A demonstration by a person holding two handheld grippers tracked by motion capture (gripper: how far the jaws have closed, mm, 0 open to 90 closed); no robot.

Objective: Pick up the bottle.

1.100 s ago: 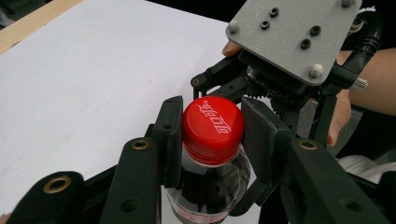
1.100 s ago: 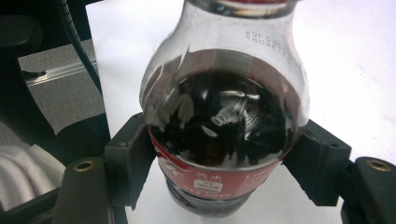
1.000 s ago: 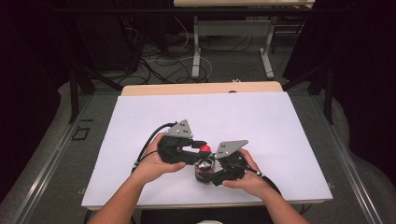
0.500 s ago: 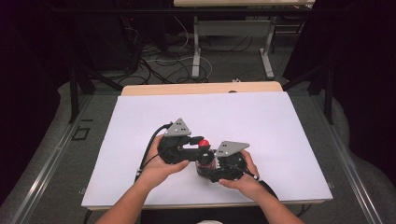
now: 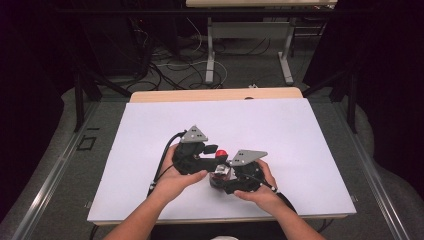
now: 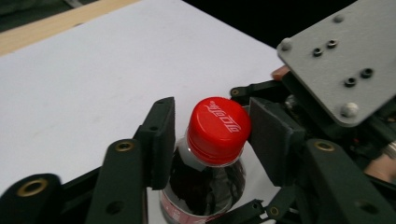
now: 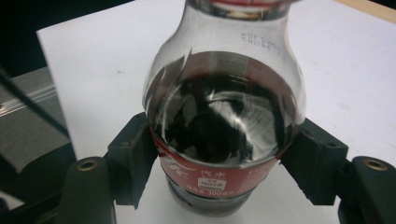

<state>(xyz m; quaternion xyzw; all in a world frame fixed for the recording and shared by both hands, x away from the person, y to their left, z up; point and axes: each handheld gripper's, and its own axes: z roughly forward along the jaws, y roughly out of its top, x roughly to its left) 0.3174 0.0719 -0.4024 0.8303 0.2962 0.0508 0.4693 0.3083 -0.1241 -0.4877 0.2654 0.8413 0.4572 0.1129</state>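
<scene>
A small cola bottle point(image 7: 224, 121) with dark drink and a red label stands on the white table top point(image 5: 280, 130). My right gripper point(image 7: 224, 163) is shut on its body, with a pad point(image 7: 133, 158) pressing on each side. The red cap point(image 6: 218, 122) sits between the pads of my left gripper point(image 6: 212, 135), whose jaws have just been opening. A gap shows beside its left pad point(image 6: 163, 135). In the high view both grippers meet near the front edge, the left gripper point(image 5: 218, 154) at the cap point(image 5: 220, 152) and the right gripper point(image 5: 220, 177) lower on the bottle.
The right gripper's grey plate point(image 6: 341, 60) stands close behind the cap. A wooden strip point(image 5: 215, 94) borders the table's far edge. Beyond it are table legs and loose cables point(image 5: 200, 65) on the floor. Bare white surface lies to the left, right and far side of the hands.
The left hand and its gripper have shifted slightly at the cap. The right hand and the bottle have stayed where they were.
</scene>
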